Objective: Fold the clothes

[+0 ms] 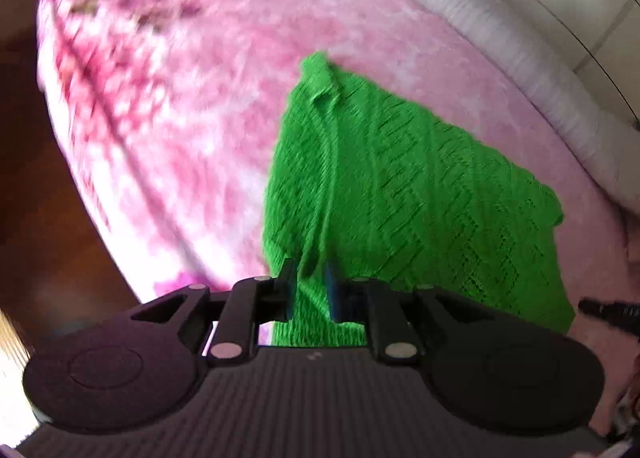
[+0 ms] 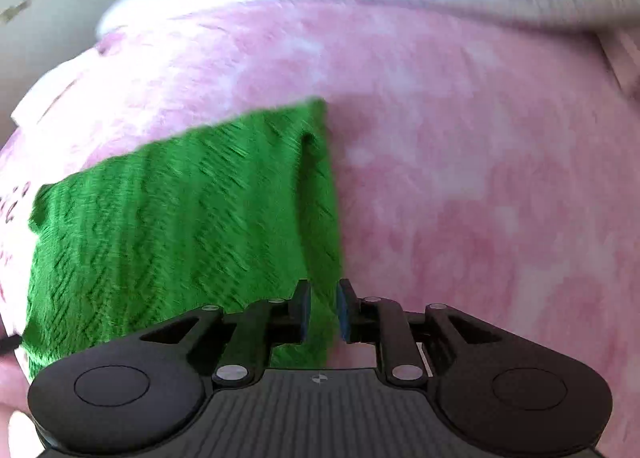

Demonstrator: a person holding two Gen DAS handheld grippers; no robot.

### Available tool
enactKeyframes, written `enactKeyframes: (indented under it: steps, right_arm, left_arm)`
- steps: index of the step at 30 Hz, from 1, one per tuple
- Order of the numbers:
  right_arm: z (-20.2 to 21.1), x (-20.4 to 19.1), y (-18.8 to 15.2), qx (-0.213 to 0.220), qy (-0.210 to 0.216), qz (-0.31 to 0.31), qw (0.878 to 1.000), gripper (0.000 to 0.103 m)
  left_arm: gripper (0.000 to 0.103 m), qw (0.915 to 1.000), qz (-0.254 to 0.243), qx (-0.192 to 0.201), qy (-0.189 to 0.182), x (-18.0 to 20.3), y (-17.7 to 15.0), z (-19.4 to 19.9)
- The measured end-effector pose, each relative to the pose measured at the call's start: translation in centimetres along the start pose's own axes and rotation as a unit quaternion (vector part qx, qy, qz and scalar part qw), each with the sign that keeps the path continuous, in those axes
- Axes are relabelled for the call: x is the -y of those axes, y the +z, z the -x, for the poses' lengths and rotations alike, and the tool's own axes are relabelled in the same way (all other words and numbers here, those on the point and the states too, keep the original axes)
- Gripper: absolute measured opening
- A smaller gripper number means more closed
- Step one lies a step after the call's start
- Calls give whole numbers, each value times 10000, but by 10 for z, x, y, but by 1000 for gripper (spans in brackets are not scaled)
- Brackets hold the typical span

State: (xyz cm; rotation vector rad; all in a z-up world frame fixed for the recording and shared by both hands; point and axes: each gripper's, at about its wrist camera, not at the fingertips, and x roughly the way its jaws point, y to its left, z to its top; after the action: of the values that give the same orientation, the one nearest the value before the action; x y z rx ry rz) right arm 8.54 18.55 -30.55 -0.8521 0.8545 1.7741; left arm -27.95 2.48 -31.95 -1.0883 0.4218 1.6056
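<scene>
Pink fleece bed [image 1: 192, 105], green knit sweater [image 1: 384, 185] spread on it. Left gripper [image 1: 310, 290] and right gripper [image 2: 323, 308] each nearly closed, pinching near hem corners. Risk: loose knit stretching or slipping out, skewing fold.

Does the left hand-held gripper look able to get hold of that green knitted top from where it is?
Apparently yes: the left hand-held gripper already has green knitted top fabric between its fingers, with nothing in between.
</scene>
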Motion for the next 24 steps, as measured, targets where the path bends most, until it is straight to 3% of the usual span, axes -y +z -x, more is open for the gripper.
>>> enactKeyframes:
  steps: [3, 6, 9, 11, 15, 19, 22, 24]
  right_arm:
    - [-7, -15, -6, -67, 293, 320, 9990, 17]
    - [-30, -17, -17, -566, 299, 413, 9971, 17]
    - [-31, -12, -10, -967, 342, 433, 9938, 17]
    - [-26, -5, 11, -1196, 361, 185, 9920, 17]
    - [-13, 6, 53, -554, 317, 61, 9979, 17]
    - [-38, -3, 97, 135, 272, 421, 9986, 17]
    - [-68, -13, 114, 377, 317, 682, 9965, 17]
    - [-95, -14, 116, 230, 323, 740, 9965, 17]
  left_arm:
    - [12, 9994, -277, -182, -125, 6, -1, -16]
    - [10, 9972, -424, -617, -54, 6, -4, -39]
    - [3, 9975, -370, -602, -58, 4, 13, -34]
    - [3, 9985, -390, -345, -152, 2, 34, -24]
    - [3, 9973, -640, 298, -208, 1, 87, -27]
    - [3, 9939, -864, 628, -281, 5, 136, -66]
    - [3, 9915, -1166, 427, -383, 8, 151, -103]
    - [2, 9915, -1243, -5, -386, 2, 141, -129]
